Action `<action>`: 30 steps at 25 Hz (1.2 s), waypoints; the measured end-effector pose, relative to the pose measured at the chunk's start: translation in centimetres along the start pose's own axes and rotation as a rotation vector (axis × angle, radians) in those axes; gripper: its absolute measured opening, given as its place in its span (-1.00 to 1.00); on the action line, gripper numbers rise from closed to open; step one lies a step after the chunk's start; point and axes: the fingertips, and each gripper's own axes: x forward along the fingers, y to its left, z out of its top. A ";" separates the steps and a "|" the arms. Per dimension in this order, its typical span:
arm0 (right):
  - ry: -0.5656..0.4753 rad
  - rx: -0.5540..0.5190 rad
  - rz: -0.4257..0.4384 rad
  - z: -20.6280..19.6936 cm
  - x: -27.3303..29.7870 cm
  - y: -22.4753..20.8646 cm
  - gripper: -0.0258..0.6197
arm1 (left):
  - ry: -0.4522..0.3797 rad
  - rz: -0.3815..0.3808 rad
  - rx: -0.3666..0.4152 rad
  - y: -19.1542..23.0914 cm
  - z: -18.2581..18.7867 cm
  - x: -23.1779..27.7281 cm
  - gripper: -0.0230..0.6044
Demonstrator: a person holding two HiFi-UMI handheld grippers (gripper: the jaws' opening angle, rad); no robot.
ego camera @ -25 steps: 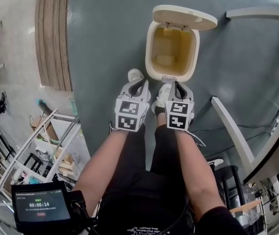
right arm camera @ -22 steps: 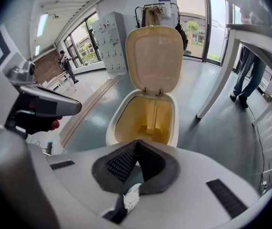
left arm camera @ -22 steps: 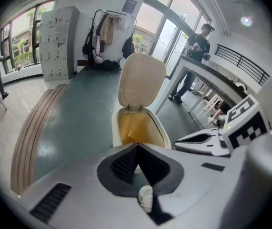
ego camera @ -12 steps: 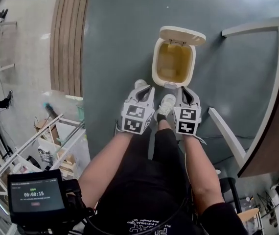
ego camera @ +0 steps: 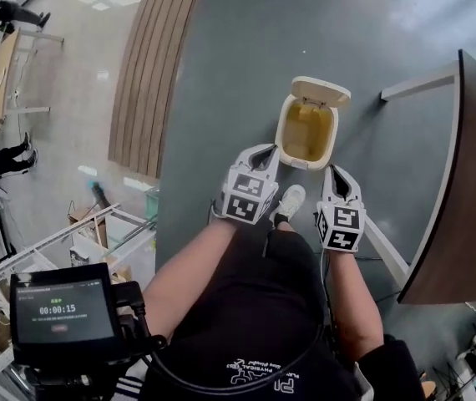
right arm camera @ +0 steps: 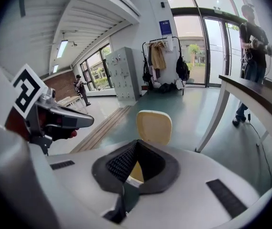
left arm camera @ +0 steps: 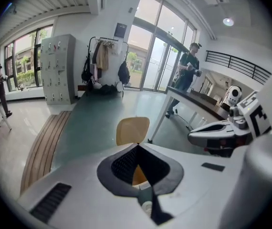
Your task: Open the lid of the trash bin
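Grey floor [ego camera: 230,48] bears 1 trash bin [ego camera: 307,132], lid [ego camera: 321,92] raised; left gripper [ego camera: 267,151] and right gripper [ego camera: 336,172], 2 total, both closed, empty.

"What's the trash bin [ego camera: 309,124] made of?"
"Smooth cream plastic, and the lid [ego camera: 321,92] too."
"And the left gripper [ego camera: 265,151] and right gripper [ego camera: 336,172]?"
"Matt white plastic, with dark ribbed pads [left arm camera: 122,163]."
"The floor [ego camera: 238,48]?"
"Grey with a slight sheen, beside wooden slats [ego camera: 150,73]."
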 end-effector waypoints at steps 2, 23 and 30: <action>-0.021 -0.006 0.014 0.4 0.5 -0.1 -0.92 | -0.022 0.010 0.007 0.9 1.1 0.7 -0.94; -0.312 -0.102 0.003 14.5 -16.1 5.7 -0.92 | -0.307 -0.009 0.069 -7.1 14.2 -16.4 -0.94; -0.314 -0.120 0.030 15.3 -16.3 5.7 -0.92 | -0.340 -0.003 0.086 -8.0 16.7 -16.8 -0.94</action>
